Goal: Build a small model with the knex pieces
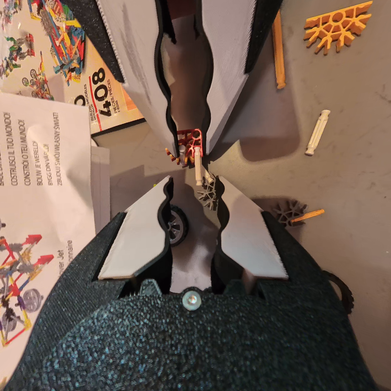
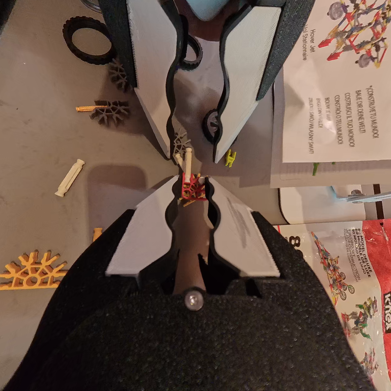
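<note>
While the right tongs [image 2: 193, 179] clamp the red connector [image 2: 191, 190] over the bench [image 2: 42, 137], its white rod [image 1: 197, 167] reaches a grey connector [image 1: 208, 194]. The left tongs [image 1: 195, 179] gape open around that grey piece.

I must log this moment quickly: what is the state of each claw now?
Left claw: open, the grey connector between its fingers, not gripped.
Right claw: shut on the red connector.
</note>
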The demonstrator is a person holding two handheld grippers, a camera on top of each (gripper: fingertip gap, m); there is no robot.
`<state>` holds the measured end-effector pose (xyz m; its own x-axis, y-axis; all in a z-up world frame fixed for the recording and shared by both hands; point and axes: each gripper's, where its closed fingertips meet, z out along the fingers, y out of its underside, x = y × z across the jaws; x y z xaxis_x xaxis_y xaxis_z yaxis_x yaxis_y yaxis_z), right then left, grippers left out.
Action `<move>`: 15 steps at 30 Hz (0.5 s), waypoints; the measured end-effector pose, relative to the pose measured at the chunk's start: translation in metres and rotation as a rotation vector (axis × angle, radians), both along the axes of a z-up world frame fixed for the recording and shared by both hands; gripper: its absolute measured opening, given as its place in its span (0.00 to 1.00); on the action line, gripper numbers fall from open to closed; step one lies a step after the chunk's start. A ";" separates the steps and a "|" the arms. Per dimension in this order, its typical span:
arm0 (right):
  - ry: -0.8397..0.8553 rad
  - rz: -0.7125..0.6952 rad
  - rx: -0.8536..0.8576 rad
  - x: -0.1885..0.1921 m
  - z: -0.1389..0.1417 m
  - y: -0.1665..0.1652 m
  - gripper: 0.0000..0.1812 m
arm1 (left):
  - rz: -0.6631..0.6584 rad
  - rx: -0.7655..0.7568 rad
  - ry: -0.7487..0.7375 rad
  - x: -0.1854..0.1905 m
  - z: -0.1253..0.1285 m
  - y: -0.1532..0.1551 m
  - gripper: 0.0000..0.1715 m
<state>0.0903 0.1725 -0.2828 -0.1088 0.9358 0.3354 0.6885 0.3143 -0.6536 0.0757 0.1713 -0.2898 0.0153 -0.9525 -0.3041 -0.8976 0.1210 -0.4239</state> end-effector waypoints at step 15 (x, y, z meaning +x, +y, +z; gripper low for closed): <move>0.005 -0.042 -0.019 -0.005 0.000 0.004 0.11 | 0.094 -0.078 -0.004 -0.012 -0.002 -0.001 0.14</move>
<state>0.0852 0.1763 -0.2826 -0.0679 0.9456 0.3181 0.6972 0.2730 -0.6628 0.0642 0.1699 -0.2922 0.1068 -0.9676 -0.2287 -0.9018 0.0026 -0.4322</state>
